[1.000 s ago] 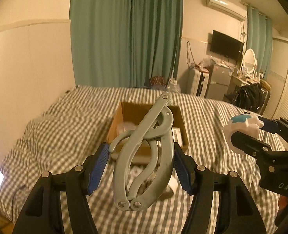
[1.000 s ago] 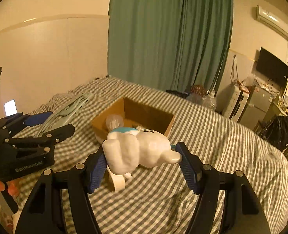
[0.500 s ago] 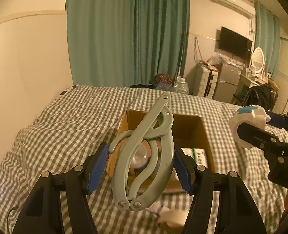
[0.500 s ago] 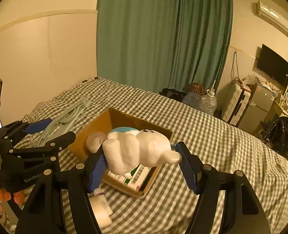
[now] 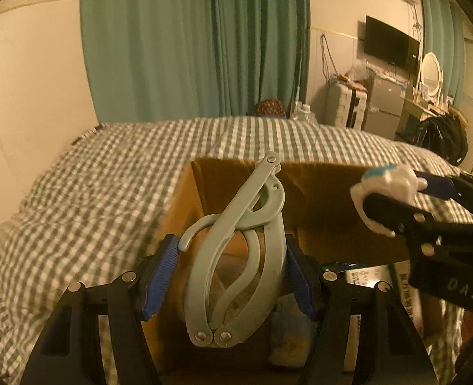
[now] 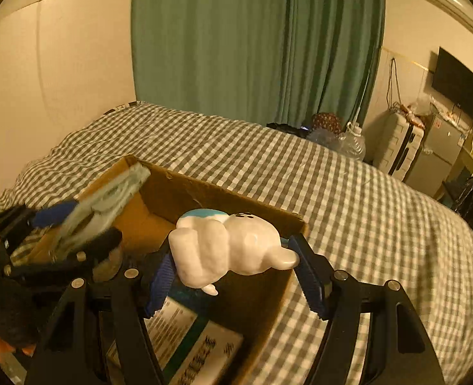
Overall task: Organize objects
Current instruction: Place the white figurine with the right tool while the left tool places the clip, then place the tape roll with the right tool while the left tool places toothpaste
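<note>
Two sets of tongs hover over an open cardboard box (image 5: 326, 211) that sits on a bed with a grey-and-white checked cover (image 6: 348, 192).

— What do the left tongs (image 5: 233, 272) hold?

— A pale grey-green folding clothes hanger (image 5: 236, 256), folded up and standing nearly upright, pinched between the blue pads (image 5: 161, 272). It hangs above the left end of the box.

— And the right tongs (image 6: 233, 276)?

— They are closed on a white animal figurine with a teal patch (image 6: 233, 250), lying on its side between the pads. It hangs over the right part of the box, near the far wall.

— What is inside the box?

— Printed packets or cartons (image 6: 185, 330) lie flat on the bottom. Other items there are too dark to name.

— What is around the bed?

— Green curtains (image 5: 194, 45) behind it. To the right stand a white suitcase (image 6: 403, 147) and a wall-mounted television (image 5: 390, 46).
</note>
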Demonstrator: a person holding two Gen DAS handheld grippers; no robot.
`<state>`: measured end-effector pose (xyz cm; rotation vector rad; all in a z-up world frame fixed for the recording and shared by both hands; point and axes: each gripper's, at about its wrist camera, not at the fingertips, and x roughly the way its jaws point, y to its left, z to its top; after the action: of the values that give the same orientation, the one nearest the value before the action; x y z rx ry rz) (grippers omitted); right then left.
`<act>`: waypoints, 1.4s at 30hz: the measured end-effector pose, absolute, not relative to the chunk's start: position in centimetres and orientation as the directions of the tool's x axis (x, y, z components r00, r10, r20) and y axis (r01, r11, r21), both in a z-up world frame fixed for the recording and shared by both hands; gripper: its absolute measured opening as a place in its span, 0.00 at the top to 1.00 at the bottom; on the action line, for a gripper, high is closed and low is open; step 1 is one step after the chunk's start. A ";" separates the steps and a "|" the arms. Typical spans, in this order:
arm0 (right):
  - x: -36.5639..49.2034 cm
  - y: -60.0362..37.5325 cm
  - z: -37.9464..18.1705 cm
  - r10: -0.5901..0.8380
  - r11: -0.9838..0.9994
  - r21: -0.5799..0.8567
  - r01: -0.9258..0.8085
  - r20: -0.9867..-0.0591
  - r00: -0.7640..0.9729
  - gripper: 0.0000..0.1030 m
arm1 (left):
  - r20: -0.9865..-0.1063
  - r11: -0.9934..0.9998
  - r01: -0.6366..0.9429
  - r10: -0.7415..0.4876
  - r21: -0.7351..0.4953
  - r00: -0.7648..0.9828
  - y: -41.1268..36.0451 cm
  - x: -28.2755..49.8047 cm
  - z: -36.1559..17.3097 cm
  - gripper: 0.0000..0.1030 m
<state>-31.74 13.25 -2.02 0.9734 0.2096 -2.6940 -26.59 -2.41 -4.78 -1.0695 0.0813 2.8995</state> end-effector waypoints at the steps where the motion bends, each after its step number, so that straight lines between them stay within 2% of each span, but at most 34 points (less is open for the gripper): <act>1: -32.0 13.2 -2.3 -0.206 -0.955 -0.034 0.294 -0.639 -0.742 0.33 | -0.657 -0.997 -0.072 0.036 0.028 -0.753 -2.4 -26.8 -5.1 0.35; 3: -31.9 13.2 -2.5 -0.213 -0.956 -0.023 0.291 -0.627 -0.749 0.21 | -0.664 -0.996 -0.083 0.039 0.035 -0.747 -2.1 -26.9 -5.5 0.33; 4: -31.5 13.1 -2.5 -0.219 -0.956 -0.017 0.293 -0.622 -0.752 0.14 | -0.660 -0.995 -0.090 0.038 0.045 -0.751 -1.9 -26.6 -5.5 0.28; 5: -31.0 13.1 -2.3 -0.221 -0.957 -0.014 0.290 -0.612 -0.759 0.12 | -0.656 -0.993 -0.099 0.038 0.056 -0.754 -1.7 -26.3 -5.4 0.19; 7: -30.0 13.1 -1.8 -0.218 -0.958 -0.014 0.285 -0.606 -0.765 0.12 | -0.645 -0.993 -0.097 0.028 0.072 -0.764 -1.4 -25.4 -4.8 0.10; 8: -29.5 13.2 -1.2 -0.222 -0.958 -0.011 0.288 -0.607 -0.763 0.12 | -0.636 -0.993 -0.097 0.031 0.069 -0.771 -1.4 -24.7 -4.2 0.09; 15: -23.4 14.6 4.2 -0.211 -0.952 -0.059 0.301 -0.587 -0.782 0.12 | -0.620 -0.997 -0.075 0.037 0.035 -0.783 -2.3 -20.4 -0.2 0.07; 17: -20.9 14.8 6.0 -0.204 -0.951 -0.075 0.300 -0.576 -0.791 0.12 | -0.608 -0.997 -0.068 0.041 0.021 -0.793 -2.9 -18.5 1.4 0.02; 19: -18.5 15.4 7.5 -0.192 -0.955 -0.083 0.285 -0.560 -0.806 0.12 | -0.598 -0.997 -0.072 0.051 0.011 -0.800 -2.9 -16.4 2.7 0.00; 24: -13.2 16.5 9.4 -0.187 -0.957 -0.083 0.278 -0.556 -0.810 0.12 | -0.569 -0.996 -0.074 0.035 0.045 -0.821 -3.0 -10.8 5.5 0.00; 32: -6.7 16.7 7.0 -0.236 -0.946 -0.048 0.322 -0.580 -0.780 0.12 | -0.579 -0.996 -0.075 0.039 0.039 -0.814 -3.8 -5.5 4.5 0.00; 36: -6.5 16.6 4.5 -0.255 -0.944 -0.007 0.330 -0.619 -0.743 0.12 | -0.607 -0.999 -0.037 0.025 0.007 -0.794 -4.3 -4.7 1.6 0.00; 42: -8.4 15.5 -1.3 -0.264 -0.940 0.033 0.339 -0.699 -0.664 0.12 | -0.652 -0.999 -0.026 0.006 0.021 -0.758 -4.2 -5.8 -3.1 0.00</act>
<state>-8.43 15.48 -1.25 1.0670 0.1431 -2.5942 -5.76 -4.15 -3.10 -1.0856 0.0454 2.9293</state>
